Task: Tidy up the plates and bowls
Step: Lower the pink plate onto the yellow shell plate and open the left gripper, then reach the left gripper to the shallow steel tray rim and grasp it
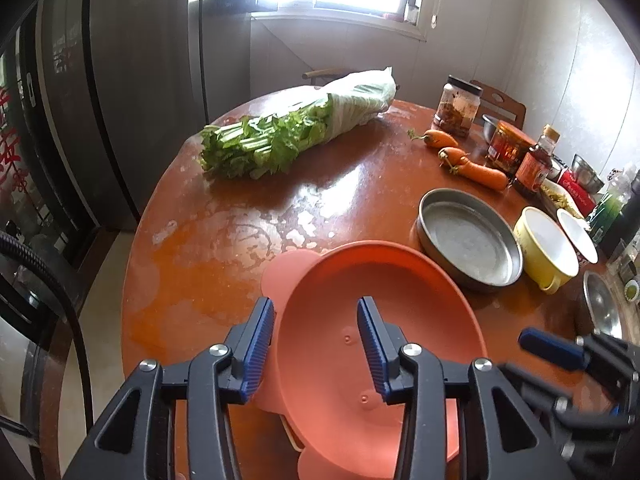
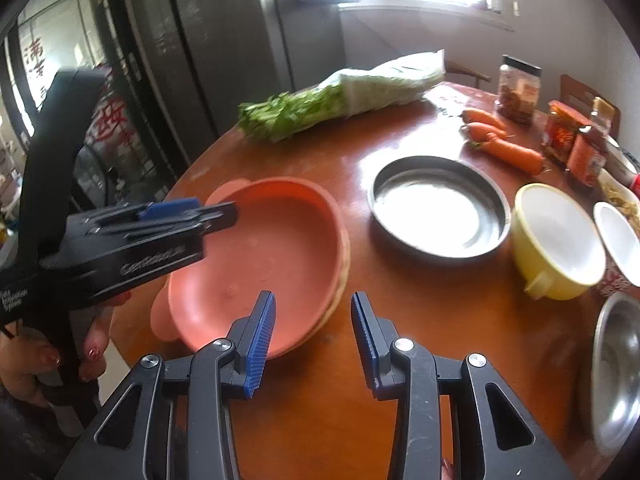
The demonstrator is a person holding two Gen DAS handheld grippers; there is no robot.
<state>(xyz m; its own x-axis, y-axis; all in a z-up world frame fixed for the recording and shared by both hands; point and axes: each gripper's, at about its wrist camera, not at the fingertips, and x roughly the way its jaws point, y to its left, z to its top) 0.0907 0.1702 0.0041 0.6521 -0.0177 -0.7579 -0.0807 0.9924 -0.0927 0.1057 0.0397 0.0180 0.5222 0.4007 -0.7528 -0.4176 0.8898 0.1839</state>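
Note:
A salmon-pink plate (image 1: pixel 400 288) (image 2: pixel 260 240) with small ear tabs lies on a tan plate (image 2: pixel 342 280) near the front of the round wooden table (image 1: pixel 224 272). My left gripper (image 1: pixel 316 304) (image 2: pixel 192 212) stands open astride the pink plate's left rim, pads clear of it. Over the plate's right rim hovers my right gripper (image 2: pixel 314 298) (image 1: pixel 552 348), also open with nothing pressed. To the right sit a round metal pan (image 1: pixel 470 240) (image 2: pixel 436 208), a yellow bowl (image 1: pixel 548 248) (image 2: pixel 560 240), a white bowl (image 1: pixel 578 236) (image 2: pixel 618 240) and a steel bowl (image 1: pixel 602 308) (image 2: pixel 616 372).
A bagged bunch of celery (image 1: pixel 288 132) lies at the back of the table. Carrots (image 1: pixel 476 168) and several jars (image 1: pixel 458 106) crowd the back right. A dark fridge (image 1: pixel 72 100) stands to the left. A person's hand (image 2: pixel 92 344) holds the left gripper.

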